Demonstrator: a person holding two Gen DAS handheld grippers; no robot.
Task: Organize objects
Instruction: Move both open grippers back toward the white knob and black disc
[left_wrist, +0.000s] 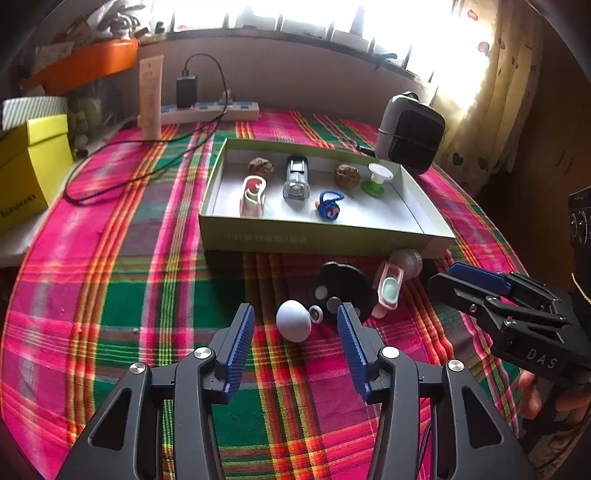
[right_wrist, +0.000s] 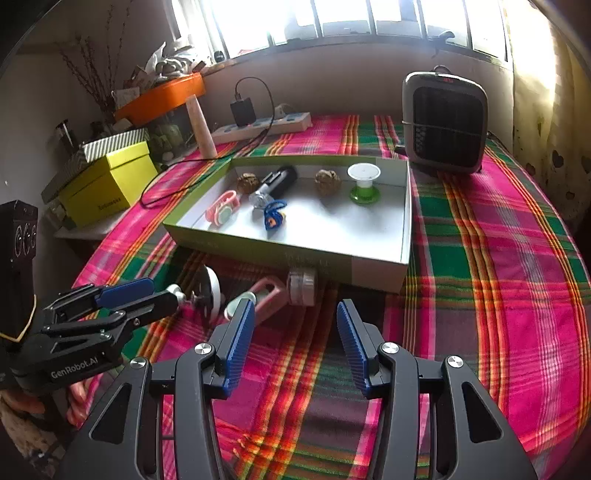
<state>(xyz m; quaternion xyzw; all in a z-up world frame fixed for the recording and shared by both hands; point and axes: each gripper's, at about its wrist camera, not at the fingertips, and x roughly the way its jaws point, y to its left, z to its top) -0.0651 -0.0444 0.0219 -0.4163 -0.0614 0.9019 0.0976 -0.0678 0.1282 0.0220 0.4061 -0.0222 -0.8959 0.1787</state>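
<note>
Reading "GenRobot.AI", left tongs (right_wrist: 162, 291) gape; right tongs (left_wrist: 441, 275) read "DAS".

Plaid tablecloth (right_wrist: 498, 266) in pink, green and orange covers the table. At the back edge: white power strip (left_wrist: 210, 110) with a black charger (left_wrist: 186, 91) plugged in and its cable trailing left, a tall beige tube (left_wrist: 150, 98) standing upright beside it, grey space heater (right_wrist: 445, 122) at right. Yellow box (right_wrist: 110, 182) left of the table, orange tray (right_wrist: 162, 96) above it; window (right_wrist: 369, 14) behind, patterned curtain (left_wrist: 491, 92) on the right.
</note>
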